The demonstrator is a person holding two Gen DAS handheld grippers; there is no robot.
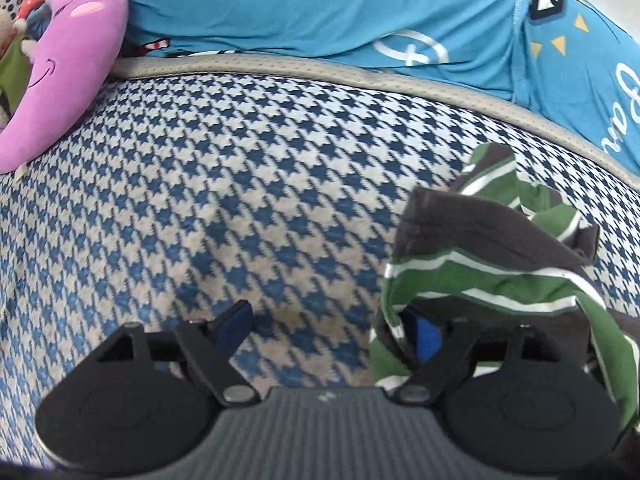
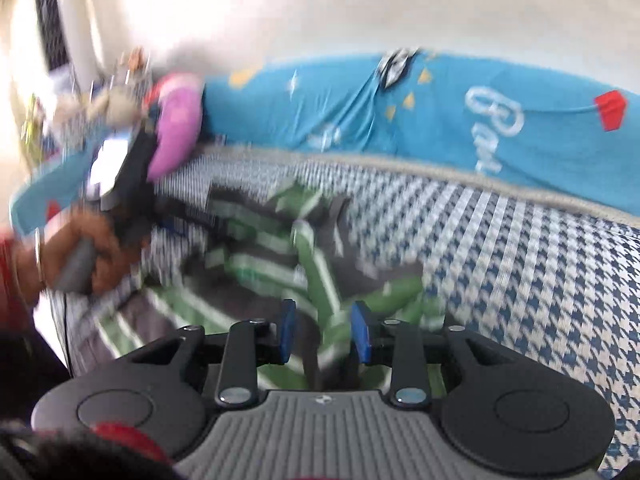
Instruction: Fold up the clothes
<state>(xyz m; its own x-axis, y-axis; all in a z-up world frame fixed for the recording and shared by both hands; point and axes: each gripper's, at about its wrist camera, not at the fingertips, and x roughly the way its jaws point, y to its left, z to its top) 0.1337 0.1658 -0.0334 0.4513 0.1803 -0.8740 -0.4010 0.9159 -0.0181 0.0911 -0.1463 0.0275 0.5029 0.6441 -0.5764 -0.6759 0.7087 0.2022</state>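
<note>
**Getting a clean hold on the crumpled shirt before spreading it**

The bed's blue-and-white houndstooth woven cover (image 1: 208,184) gives the work surface, edged at the far side by a beige piped border (image 1: 280,65) with a bright turquoise printed sheet (image 1: 320,4) beyond it. The green, dark-grey and white striped shirt (image 1: 492,256) lies bunched on the cover, draped against the left gripper's (image 1: 332,326) right finger. That gripper stands spread wide, pinching nothing. The right gripper (image 2: 325,332) has its blue pads part-open with striped cloth between them; the blur leaves it unclear whether they press on it.

Probably best: each gripper takes one hem corner, then draws apart to flatten the cloth. Open cover lies to the left, short of the pink plush cushion (image 1: 68,64).
</note>
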